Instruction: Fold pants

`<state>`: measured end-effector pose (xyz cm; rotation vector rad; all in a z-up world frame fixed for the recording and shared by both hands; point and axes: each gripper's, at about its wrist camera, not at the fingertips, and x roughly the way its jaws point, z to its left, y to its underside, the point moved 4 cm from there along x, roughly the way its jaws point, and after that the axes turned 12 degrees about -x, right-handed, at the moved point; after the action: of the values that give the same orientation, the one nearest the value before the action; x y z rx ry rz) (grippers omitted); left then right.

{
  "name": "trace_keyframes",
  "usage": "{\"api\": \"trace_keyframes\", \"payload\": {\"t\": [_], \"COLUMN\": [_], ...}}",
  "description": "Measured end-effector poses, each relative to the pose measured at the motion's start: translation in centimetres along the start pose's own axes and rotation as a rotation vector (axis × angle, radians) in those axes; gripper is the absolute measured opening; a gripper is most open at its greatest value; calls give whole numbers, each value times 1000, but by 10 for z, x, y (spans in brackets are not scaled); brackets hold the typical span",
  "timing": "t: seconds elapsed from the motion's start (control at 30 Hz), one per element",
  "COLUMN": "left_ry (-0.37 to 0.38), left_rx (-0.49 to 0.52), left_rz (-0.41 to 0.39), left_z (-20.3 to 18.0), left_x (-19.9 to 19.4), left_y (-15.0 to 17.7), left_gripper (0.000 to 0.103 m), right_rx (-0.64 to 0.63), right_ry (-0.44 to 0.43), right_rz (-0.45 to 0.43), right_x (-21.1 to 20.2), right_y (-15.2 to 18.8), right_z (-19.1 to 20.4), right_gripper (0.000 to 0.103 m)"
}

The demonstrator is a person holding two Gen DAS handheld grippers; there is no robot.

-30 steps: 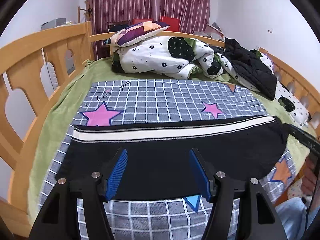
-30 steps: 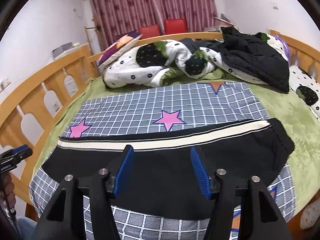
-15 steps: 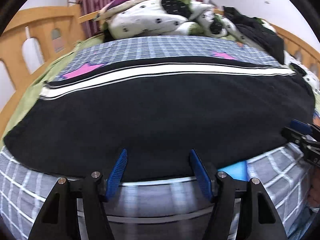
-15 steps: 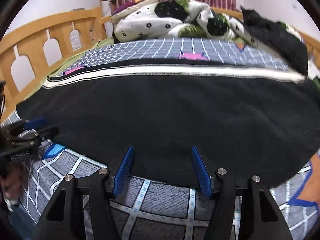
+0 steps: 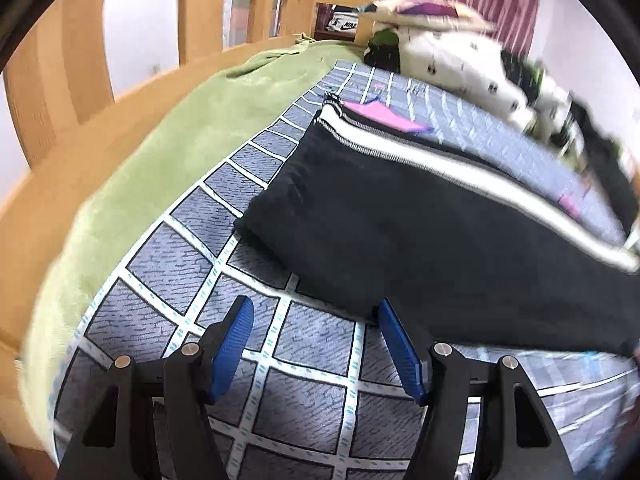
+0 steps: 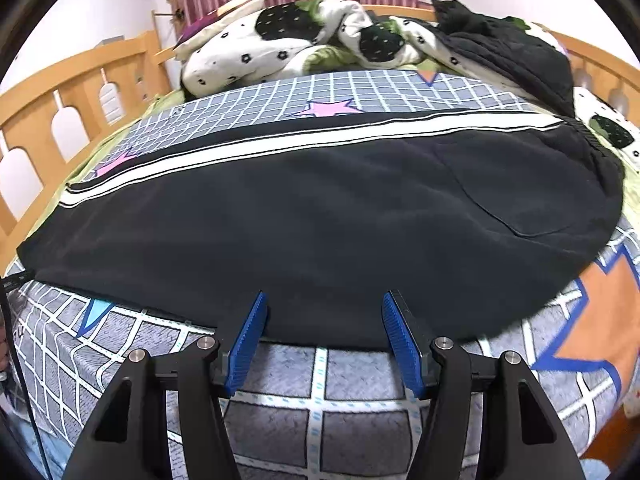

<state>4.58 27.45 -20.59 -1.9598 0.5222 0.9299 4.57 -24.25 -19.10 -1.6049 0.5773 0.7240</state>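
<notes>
Black pants [image 6: 320,216] with a white side stripe lie flat across the grey checked blanket, waistband to the right. In the left wrist view the pants [image 5: 420,232] show their leg-cuff end at centre. My left gripper [image 5: 316,320] is open and empty, low over the blanket just in front of the cuff corner, its right finger pad [image 5: 400,352] at the fabric's near edge. My right gripper [image 6: 324,320] is open and empty, its tips at the near edge of the pants around mid-length.
A wooden bed rail [image 5: 80,92] runs along the left, over a green sheet [image 5: 168,152]. A bundled flowered duvet [image 6: 288,48], a pillow and a black jacket [image 6: 512,56] lie at the far end. The grey checked blanket [image 6: 328,376] hangs over the near edge.
My left gripper has swung left from the middle of the pants to the cuff end. My right gripper has stayed at the near edge, pulled back a little. Both remain open.
</notes>
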Motion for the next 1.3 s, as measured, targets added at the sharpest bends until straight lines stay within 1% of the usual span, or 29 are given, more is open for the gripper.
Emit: {"api": "trace_keyframes", "payload": {"t": [0.1,0.2,0.23,0.3,0.33,0.37,0.4,0.43,0.47,0.53,0.57,0.63,0.7,0.83,0.93,1.0,1.07,1.13,1.2,1.27,1.3], "left_ry": [58,139,143,143,135,114,99,100,119,146,147,119,80,57,28,29,35,47,64,90,101], "left_rx": [-87,-252,-276,-304,-321,-344,-355,-365,-379,-398,-396,-362,-310,-218,-116,-39,50,147,242,313,333], "left_rz": [37,46,48,37,34,28,26,30,36,41,41,30,-5,-131,-211,-245,-274,-288,-288,-273,-265], "left_z": [6,15,16,15,14,16,19,21,23,27,26,20,8,-27,-68,-100,-141,-190,-242,-289,-307], "left_x": [10,23,26,31,35,40,44,47,49,46,46,40,29,-9,-33,-47,-58,-67,-71,-69,-66], "left_y": [-9,-18,-19,-21,-24,-26,-28,-32,-33,-36,-38,-40,-44,-54,-62,-64,-62,-51,-34,-8,3], "left_gripper": [63,61,61,57,49,37,32,25,19,14,13,11,11,10,10,10,10,10,9,9,9], "right_rx": [13,28,30,32,31,27,24,23,25,37,41,43,33,18,20,15,19,41,53,53,65], "right_ry": [23,27,25,28,29,32,37,42,42,41,40,38,40,42,40,38,43,27,21,45,66], "right_rz": [1,17,17,8,4,-1,-2,-4,-7,-15,-21,-32,-36,-83,-102,-117,-138,-166,-180,-185,-180], "right_x": [-1,0,-1,-2,-3,-4,-4,-4,-5,-6,-8,-10,-11,-18,-18,-19,-23,-27,-29,-30,-31], "right_y": [-1,-4,-6,-10,-12,-13,-14,-16,-16,-18,-19,-20,-22,-30,-32,-33,-32,-28,-23,-16,-11], "right_z": [2,4,4,5,4,5,5,4,4,2,1,-2,-3,-8,-17,-23,-30,-42,-51,-62,-70], "right_gripper": [59,59,59,59,59,59,59,59,59,59,59,59,59,59,59,59,59,59,59,59,59]}}
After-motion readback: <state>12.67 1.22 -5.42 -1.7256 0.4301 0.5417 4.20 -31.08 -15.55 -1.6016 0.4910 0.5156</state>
